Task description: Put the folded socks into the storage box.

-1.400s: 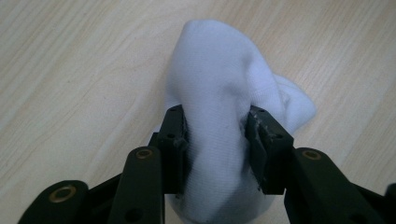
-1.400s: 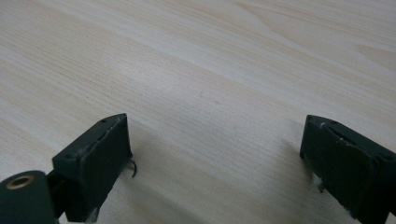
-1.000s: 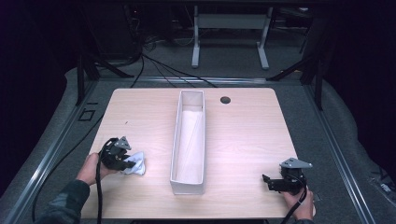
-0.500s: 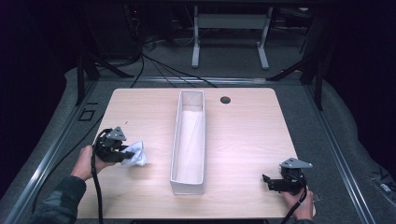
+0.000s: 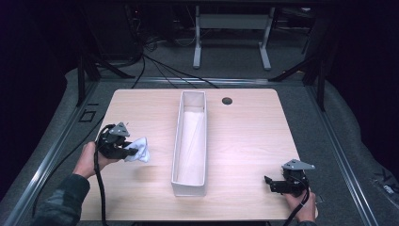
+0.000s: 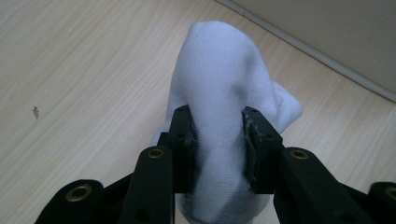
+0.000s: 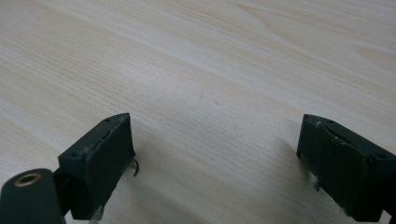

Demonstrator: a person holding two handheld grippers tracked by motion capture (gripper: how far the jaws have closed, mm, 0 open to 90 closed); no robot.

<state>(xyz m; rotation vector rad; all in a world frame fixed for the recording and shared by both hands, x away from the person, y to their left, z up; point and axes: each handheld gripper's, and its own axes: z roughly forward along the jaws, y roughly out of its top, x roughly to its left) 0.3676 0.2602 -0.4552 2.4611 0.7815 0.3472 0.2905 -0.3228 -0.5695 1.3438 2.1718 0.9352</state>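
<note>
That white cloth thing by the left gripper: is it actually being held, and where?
Yes. The left gripper has its jaws shut on the white sock, pinching it across its middle. The right gripper holds nothing, jaws open.

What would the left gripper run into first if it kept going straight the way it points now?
Probably the long white bin: the left gripper, shut on the white sock, points toward the bin's near side wall across bare table. Height is hard to judge.
</note>
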